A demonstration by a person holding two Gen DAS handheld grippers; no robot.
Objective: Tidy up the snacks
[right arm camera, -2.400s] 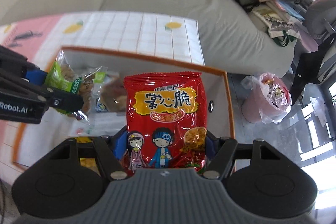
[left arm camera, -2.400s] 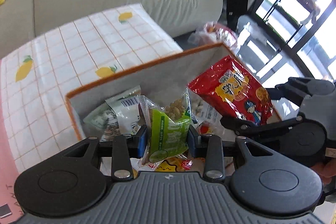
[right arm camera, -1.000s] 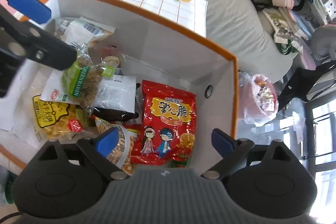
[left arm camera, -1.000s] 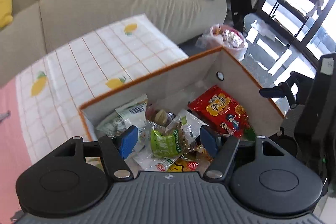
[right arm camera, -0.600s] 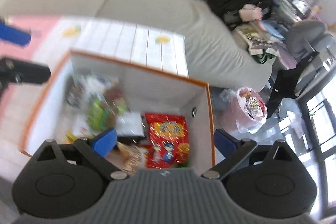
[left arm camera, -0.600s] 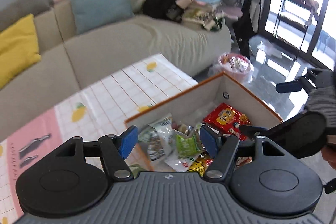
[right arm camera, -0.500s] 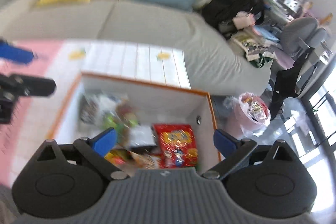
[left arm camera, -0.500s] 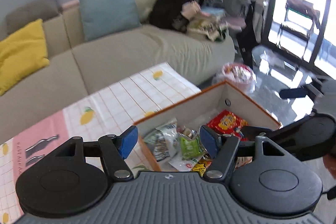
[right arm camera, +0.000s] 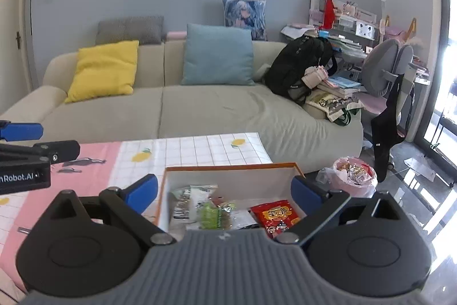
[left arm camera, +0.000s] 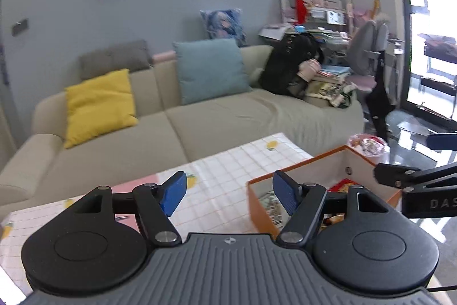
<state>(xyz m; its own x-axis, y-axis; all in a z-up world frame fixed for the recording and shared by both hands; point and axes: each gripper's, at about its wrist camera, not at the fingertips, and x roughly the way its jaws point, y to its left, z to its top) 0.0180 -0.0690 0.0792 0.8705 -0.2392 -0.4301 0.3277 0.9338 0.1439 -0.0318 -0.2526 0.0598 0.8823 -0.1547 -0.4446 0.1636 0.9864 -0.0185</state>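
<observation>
An orange-rimmed storage box [right arm camera: 231, 168] stands on the table's right end and holds several snack packets, among them a red chip bag [right arm camera: 275, 215] and a green packet [right arm camera: 210, 215]. The box also shows in the left wrist view [left arm camera: 294, 167]. My right gripper [right arm camera: 224, 190] is open and empty, raised above the box's near side. My left gripper [left arm camera: 228, 192] is open and empty, raised over the table just left of the box. Each gripper shows at the edge of the other's view.
The table [right arm camera: 182, 152] has a pink and white checked cloth with lemon prints. A beige sofa [right arm camera: 200, 105] with yellow and blue cushions stands behind it. A pink bag of rubbish [right arm camera: 354, 170] sits on the floor right of the table, near an office chair [right arm camera: 382, 70].
Both grippers let go of their packets into the box, opened, and pulled up and back. The red bag and green packet now lie in the box.
</observation>
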